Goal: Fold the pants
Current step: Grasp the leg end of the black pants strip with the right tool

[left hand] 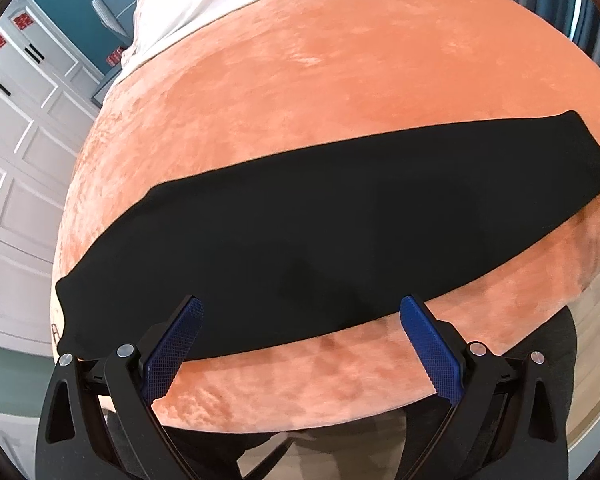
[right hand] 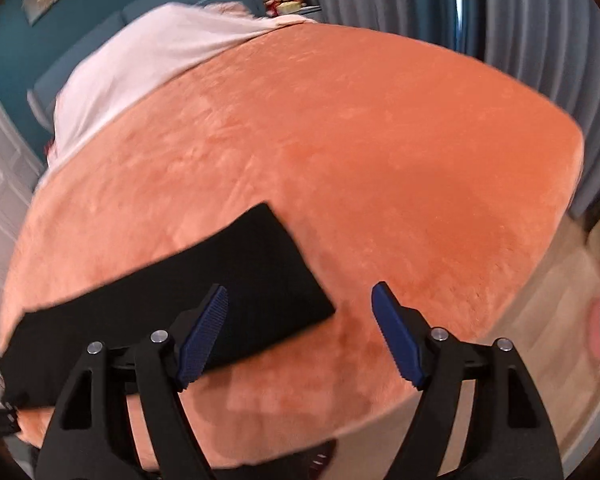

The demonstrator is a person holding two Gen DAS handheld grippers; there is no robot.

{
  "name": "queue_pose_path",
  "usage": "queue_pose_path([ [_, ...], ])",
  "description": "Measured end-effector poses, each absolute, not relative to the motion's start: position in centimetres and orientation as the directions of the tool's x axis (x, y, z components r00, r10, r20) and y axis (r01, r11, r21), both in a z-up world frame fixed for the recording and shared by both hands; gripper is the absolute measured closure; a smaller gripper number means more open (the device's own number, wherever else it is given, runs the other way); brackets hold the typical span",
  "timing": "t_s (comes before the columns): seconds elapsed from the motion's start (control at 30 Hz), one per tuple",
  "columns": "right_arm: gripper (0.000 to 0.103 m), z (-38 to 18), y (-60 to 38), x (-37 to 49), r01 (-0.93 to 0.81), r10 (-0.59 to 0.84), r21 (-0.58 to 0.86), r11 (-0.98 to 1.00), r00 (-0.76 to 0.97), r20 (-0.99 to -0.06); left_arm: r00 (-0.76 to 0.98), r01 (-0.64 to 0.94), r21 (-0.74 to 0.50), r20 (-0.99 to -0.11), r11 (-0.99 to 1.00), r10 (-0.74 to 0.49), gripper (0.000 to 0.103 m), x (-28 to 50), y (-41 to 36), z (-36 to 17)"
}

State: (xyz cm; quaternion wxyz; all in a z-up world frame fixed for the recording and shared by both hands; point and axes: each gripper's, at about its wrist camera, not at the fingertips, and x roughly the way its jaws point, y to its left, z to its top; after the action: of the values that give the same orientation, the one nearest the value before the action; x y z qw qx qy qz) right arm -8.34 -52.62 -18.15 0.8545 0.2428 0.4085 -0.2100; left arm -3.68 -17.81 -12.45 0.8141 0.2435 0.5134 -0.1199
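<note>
Black pants (left hand: 332,232) lie flat on the orange blanket (left hand: 340,80), folded lengthwise into one long narrow strip that runs across the blanket's near part, close to its near edge. Surface looks smooth; the fabric is too dark to make out seams or which end is the waist.

Left gripper (left hand: 300,322): released, jaws spread wide, nothing between them. It hangs over the near long edge of the pants, around mid-length; whether the tips touch the fabric can't be told.

Right gripper (right hand: 300,308): also released, jaws wide, empty. Its left finger (right hand: 204,336) sits over the pants near one short end, its right finger (right hand: 396,340) is over bare blanket just past that end.

White sheet (left hand: 188,4) covers the bed beyond the blanket's far edge. Grey curtains (right hand: 540,20) hang past the blanket on one side, white panelled cabinet doors (left hand: 16,152) on the opposite side.
</note>
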Motion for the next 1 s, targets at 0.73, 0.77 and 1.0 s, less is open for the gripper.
queue_pose_path([
  [0.73, 0.005, -21.7, -55.3, -10.5, 0.602, -0.018, 0.507, 0.617, 0.654, -0.756, 0.497, 0.340, 0.294, -0.863, 0.893, 0.094, 0.005, -4.2, -14.3, -10.1],
  [0.77, 0.005, -22.5, -55.8, -11.1, 0.612, -0.003, 0.536, 0.582, 0.661, -0.751, 0.497, 0.342, 0.296, -0.862, 0.892, 0.096, 0.005, -4.3, -14.2, -10.1],
  [1.0, 0.005, -24.2, -56.0, -10.5, 0.561, 0.040, 0.581, 0.590, 0.698, -0.715, 0.483, 0.321, 0.314, -0.866, 0.894, 0.130, 0.005, -4.3, -13.4, -10.8],
])
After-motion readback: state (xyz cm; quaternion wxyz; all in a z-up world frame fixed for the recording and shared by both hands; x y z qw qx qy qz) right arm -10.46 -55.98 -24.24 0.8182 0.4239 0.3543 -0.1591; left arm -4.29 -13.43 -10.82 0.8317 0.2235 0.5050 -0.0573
